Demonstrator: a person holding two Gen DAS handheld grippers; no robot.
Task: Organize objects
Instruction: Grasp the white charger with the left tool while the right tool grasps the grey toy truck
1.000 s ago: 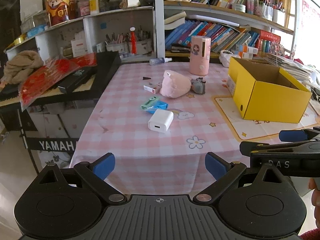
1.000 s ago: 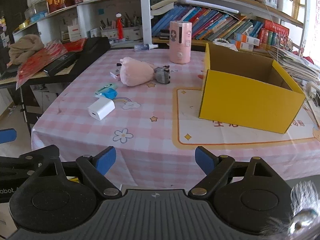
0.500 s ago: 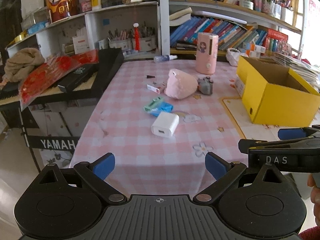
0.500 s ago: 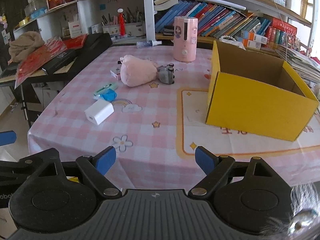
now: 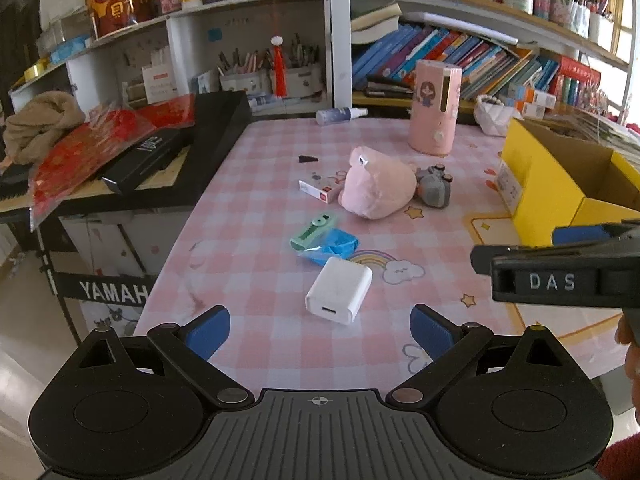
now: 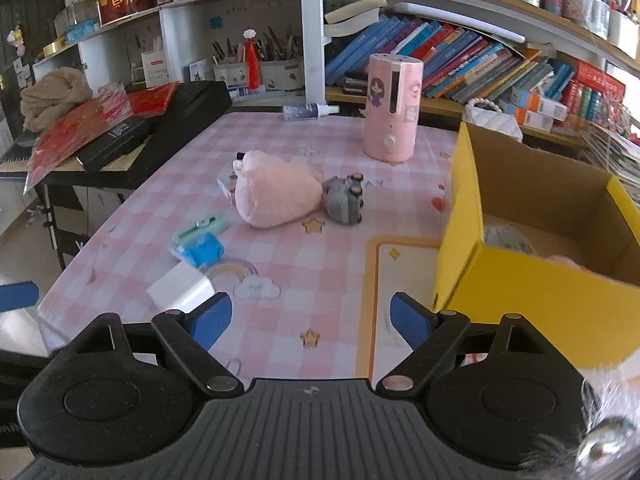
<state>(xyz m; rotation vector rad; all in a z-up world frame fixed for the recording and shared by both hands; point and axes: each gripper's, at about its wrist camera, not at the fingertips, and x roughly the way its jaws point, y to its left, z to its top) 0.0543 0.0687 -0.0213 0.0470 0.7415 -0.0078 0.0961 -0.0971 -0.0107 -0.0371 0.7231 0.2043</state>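
Note:
On the pink checked table lie a white charger block (image 5: 339, 290) (image 6: 181, 289), a blue packet (image 5: 330, 246) (image 6: 201, 251), a green clip-like item (image 5: 313, 232) (image 6: 200, 229), a pink plush (image 5: 378, 188) (image 6: 276, 189), a grey toy (image 5: 434, 188) (image 6: 344, 199) and a small red-and-white box (image 5: 320, 190). An open yellow box (image 5: 568, 184) (image 6: 536, 280) stands at the right with some items inside. My left gripper (image 5: 320, 330) is open and empty, just short of the charger. My right gripper (image 6: 310, 320) is open and empty, over the table's near edge.
A pink cylinder humidifier (image 5: 434, 106) (image 6: 392, 108) and a spray bottle (image 5: 340, 114) stand at the table's far side. A black keyboard (image 5: 160, 152) with red packets sits left of the table. Bookshelves (image 6: 460, 60) fill the back. The right gripper's body shows in the left wrist view (image 5: 560, 276).
Both grippers have moved forward toward the table; the charger and the yellow box appear closer. Both grippers stay open and empty.

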